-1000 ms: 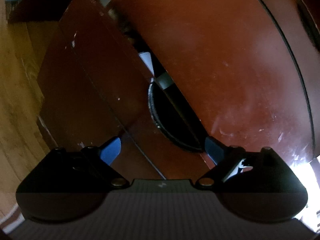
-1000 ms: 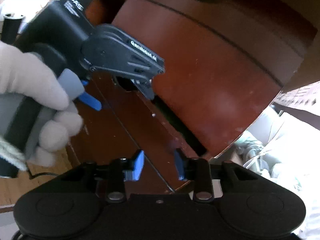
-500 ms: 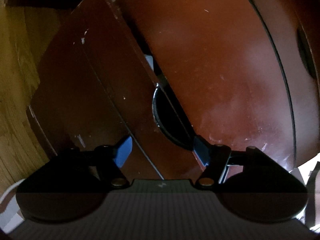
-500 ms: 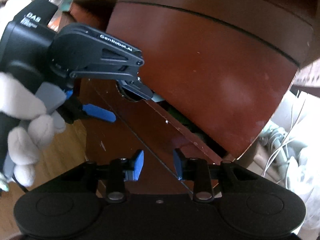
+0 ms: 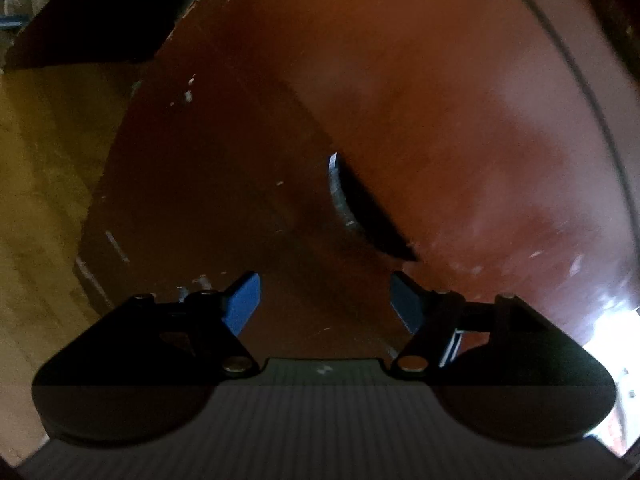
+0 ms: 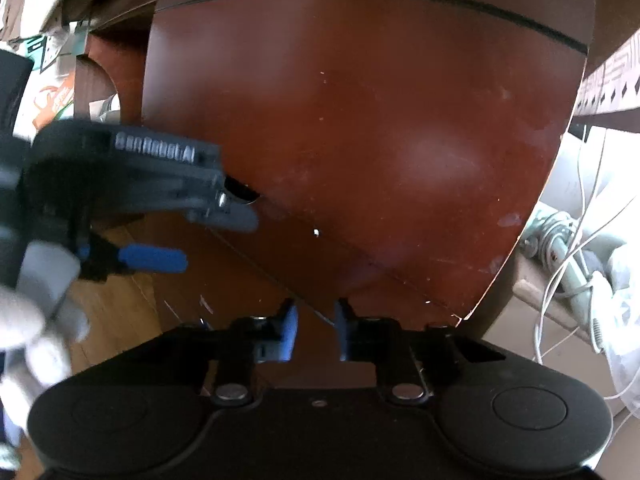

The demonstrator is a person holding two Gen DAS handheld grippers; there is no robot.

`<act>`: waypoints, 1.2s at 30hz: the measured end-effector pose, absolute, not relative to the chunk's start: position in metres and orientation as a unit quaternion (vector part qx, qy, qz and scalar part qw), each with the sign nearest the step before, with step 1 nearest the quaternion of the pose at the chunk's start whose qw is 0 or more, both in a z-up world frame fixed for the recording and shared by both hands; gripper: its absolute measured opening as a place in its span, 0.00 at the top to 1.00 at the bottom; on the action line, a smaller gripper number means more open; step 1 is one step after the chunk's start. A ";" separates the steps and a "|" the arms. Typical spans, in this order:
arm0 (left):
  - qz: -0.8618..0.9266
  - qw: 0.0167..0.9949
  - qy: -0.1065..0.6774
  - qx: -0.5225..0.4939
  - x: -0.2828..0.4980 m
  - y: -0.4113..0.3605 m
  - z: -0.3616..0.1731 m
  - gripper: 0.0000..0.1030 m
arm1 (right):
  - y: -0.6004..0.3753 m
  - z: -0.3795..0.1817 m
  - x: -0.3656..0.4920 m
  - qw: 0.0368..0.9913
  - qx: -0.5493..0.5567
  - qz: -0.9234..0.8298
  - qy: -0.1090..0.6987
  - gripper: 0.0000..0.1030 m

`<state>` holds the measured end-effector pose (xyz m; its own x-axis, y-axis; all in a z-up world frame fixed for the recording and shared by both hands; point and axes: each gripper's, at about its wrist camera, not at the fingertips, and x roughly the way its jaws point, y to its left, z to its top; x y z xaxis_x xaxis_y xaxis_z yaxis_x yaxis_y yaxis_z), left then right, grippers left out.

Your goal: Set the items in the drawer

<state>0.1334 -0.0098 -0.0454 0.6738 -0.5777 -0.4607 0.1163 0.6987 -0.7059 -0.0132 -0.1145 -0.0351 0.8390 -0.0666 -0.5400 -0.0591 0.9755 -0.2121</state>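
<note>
Drawer front (image 5: 224,184), dark reddish wood, sits nearly flush under the larger panel above it (image 6: 360,128); only the half-moon finger cutout (image 5: 360,216) at its top edge shows a dark gap. No loose item can be seen in either view, so whatever belongs inside is hidden behind the wood, if it is there at all. Judging from that, the step in hand looks like the closing of the drawer, close to its end.

Left claw (image 5: 324,300) is spread wide and grasps nothing. In the right wrist view its upper finger reaches to the cutout while the blue lower finger (image 6: 154,258) hangs in front of the drawer face; whether it touches the wood I cannot tell through the blur. A white-gloved hand (image 6: 28,320) carries it.

Right claw (image 6: 314,330) stands near the seam between the panels, its blue pads parted by a narrow gap with nothing between them.

Next move, as I judge it, calls for a straight push on the front until the cutout's gap closes evenly, then a clean pull back. Wooden floor (image 5: 44,184) lies to the left; cables and pale clutter (image 6: 580,264) sit to the right.
</note>
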 end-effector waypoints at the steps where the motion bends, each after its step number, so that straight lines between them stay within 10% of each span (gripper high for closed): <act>1: -0.203 0.855 0.349 -0.326 0.133 -0.013 -0.045 0.31 | -0.116 -0.035 -0.014 0.953 -0.101 -0.001 0.286 0.88; 12: -0.183 0.885 0.360 -0.232 0.122 -0.044 -0.025 0.17 | -0.122 -0.044 0.002 0.947 -0.087 -0.007 0.309 1.00; 16: -0.167 0.884 0.362 -0.245 0.097 -0.042 0.007 0.17 | -0.114 -0.047 -0.006 0.944 -0.074 0.015 0.322 0.50; 20: -0.151 0.903 0.347 -0.202 0.062 -0.014 0.022 0.17 | -0.113 -0.035 -0.027 0.927 0.063 0.097 0.356 0.48; 24: -0.136 0.925 0.326 -0.139 0.026 0.019 0.032 0.05 | -0.101 -0.012 -0.052 0.932 0.051 0.107 0.343 0.29; 36: -0.100 0.955 0.281 0.006 -0.084 0.078 0.084 0.00 | -0.058 0.045 -0.089 0.910 0.056 0.125 0.391 0.18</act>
